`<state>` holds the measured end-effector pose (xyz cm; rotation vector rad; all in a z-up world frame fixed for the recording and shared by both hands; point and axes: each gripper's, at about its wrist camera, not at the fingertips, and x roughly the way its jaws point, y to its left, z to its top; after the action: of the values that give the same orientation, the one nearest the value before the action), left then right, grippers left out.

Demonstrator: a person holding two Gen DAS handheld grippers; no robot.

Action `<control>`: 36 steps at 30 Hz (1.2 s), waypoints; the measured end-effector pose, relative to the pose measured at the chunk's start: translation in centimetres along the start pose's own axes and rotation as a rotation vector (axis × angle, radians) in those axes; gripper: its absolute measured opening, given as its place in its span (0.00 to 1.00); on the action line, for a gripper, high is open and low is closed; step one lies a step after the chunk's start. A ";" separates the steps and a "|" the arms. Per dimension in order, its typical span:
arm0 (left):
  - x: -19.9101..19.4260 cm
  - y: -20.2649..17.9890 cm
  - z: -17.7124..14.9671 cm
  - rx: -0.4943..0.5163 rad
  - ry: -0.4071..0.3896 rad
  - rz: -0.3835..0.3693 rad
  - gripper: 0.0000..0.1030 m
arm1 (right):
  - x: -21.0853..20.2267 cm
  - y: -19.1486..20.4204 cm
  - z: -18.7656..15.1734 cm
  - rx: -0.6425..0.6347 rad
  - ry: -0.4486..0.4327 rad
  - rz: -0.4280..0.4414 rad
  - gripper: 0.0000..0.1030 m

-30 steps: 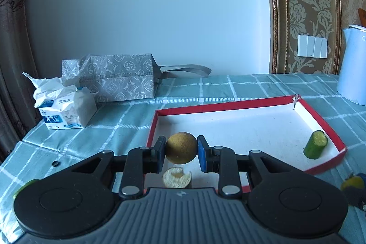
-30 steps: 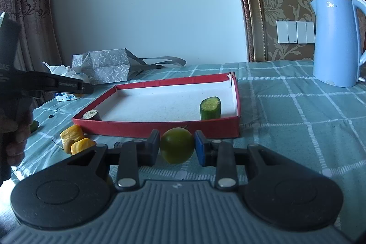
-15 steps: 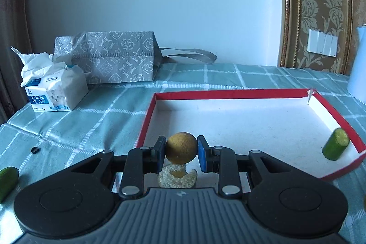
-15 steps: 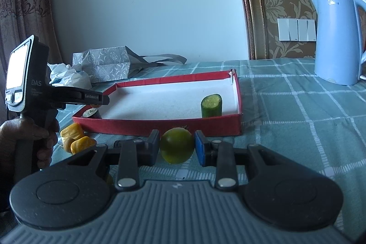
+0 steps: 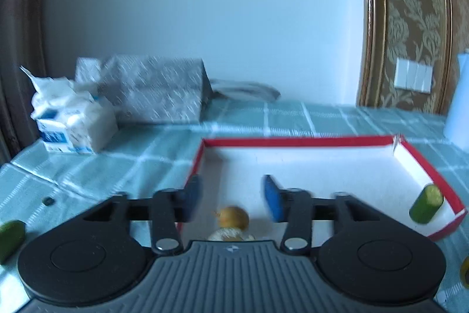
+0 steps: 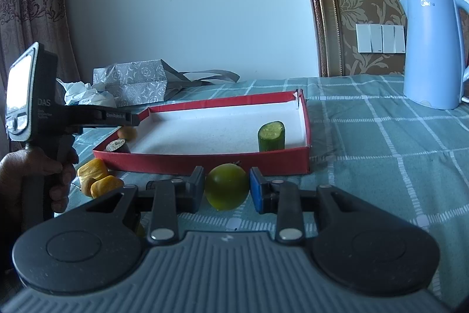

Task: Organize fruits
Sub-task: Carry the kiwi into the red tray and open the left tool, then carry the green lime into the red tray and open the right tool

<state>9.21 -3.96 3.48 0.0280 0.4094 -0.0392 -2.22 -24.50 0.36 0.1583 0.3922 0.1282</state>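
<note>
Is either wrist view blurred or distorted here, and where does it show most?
Left wrist view: motion-smeared, worst on the silver patterned gift bag and blue claw pads; the small round brownish fruit is soft. Right wrist view: sharp, the round green fruit and pale blue electric kettle crisp. Both bow straight lines at the edges.

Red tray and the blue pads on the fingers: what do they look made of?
Red tray: likely cardboard, matte red outside and white inside, with thin walls and a torn corner. Blue pads: probably soft rubber or foam, matte; too small to be sure.
</note>
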 end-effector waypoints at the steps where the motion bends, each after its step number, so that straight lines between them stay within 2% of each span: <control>1: -0.6 0.2 0.1 0.003 -0.022 0.008 0.69 | 0.0 0.0 0.0 0.001 0.000 -0.001 0.30; 5: -3.3 1.4 0.5 0.002 -0.078 0.014 0.70 | 0.0 0.0 0.0 0.001 -0.002 -0.003 0.30; 10: -6.5 4.0 -0.9 -0.018 -0.124 0.042 0.84 | -0.1 -0.1 -0.1 0.003 -0.009 -0.008 0.30; 12: -7.3 5.4 -1.7 -0.035 -0.138 0.064 0.84 | -0.1 -0.1 -0.1 0.004 -0.008 -0.010 0.30; 18: -6.5 8.8 -3.4 -0.113 -0.114 0.114 0.84 | 0.1 -0.2 -0.2 0.003 -0.004 -0.023 0.30; 23: -5.7 10.2 -4.1 -0.174 -0.088 0.135 0.84 | 0.3 -0.3 -0.4 0.000 0.004 -0.042 0.30; 36: -5.1 9.9 -4.4 -0.167 -0.044 0.120 0.84 | 0.0 1.6 0.5 -0.086 -0.027 -0.040 0.30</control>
<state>3.20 6.30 1.67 -0.1125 0.3653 0.1124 -2.17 -23.05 1.10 0.0678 0.3618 0.1031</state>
